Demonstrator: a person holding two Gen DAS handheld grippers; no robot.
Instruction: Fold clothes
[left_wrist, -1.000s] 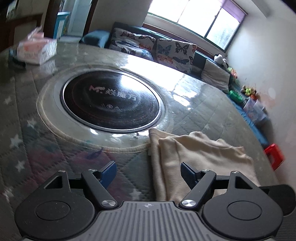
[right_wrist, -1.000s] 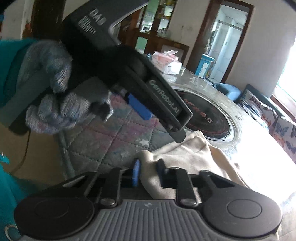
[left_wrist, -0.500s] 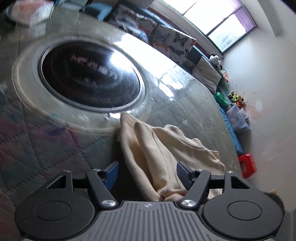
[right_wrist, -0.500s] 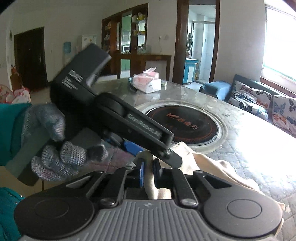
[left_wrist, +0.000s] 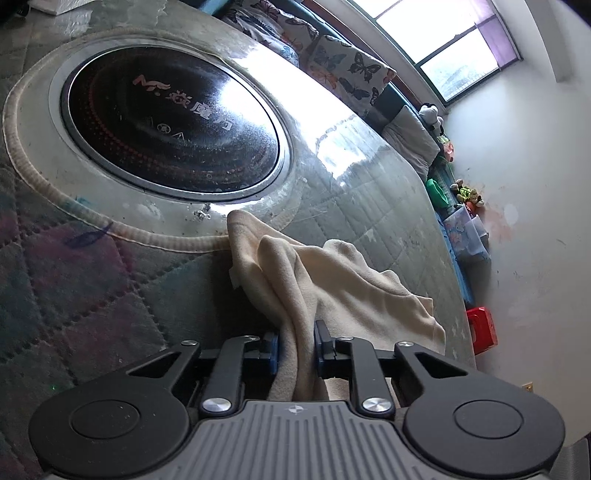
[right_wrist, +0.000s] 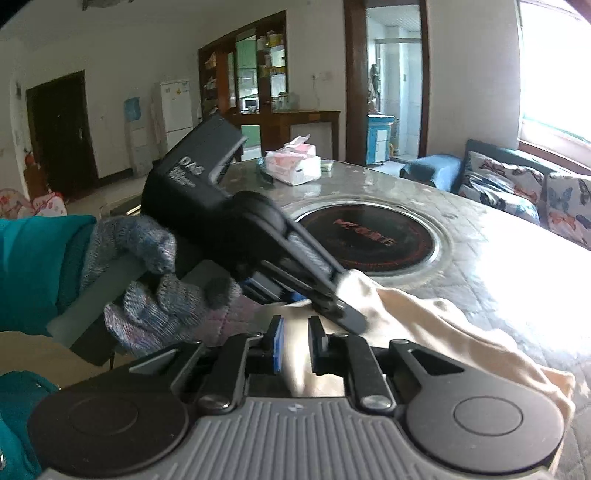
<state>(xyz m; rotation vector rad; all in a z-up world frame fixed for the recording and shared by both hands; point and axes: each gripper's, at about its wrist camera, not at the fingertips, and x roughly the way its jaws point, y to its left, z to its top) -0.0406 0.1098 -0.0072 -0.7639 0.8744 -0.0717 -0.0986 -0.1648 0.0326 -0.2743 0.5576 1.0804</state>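
The left gripper (left_wrist: 295, 345) has its fingers (left_wrist: 271, 350) drawn in on a bunched fold of the cream cloth (left_wrist: 332, 280), which runs up between the blue pads and hangs taut from them. Beyond the fingertips the cloth spreads out in loose ridges over the quilted tabletop (left_wrist: 92, 295), its far corner touching the pale rim around the round black cooktop (left_wrist: 170, 122) set into the tabletop. To the right of the fingers the cloth trails off toward the tabletop's edge.

The right gripper (right_wrist: 297, 347) has its fingers (right_wrist: 276, 349) narrowly apart with cream cloth (right_wrist: 443, 325) filling the gap between them; the fabric there is blurred, but the pads press on it from both sides. Just ahead and to the left of these fingers the left gripper (right_wrist: 340, 302) shows as a black body held by a gloved left hand (right_wrist: 147, 280), its tip meeting the same cloth. The cloth stretches from there to the right of the fingers across the tabletop (right_wrist: 498, 251). Farther ahead lie the cooktop (right_wrist: 365, 236) and a tissue pack (right_wrist: 293, 166), with a butterfly-print sofa (right_wrist: 517, 188) off to the right.
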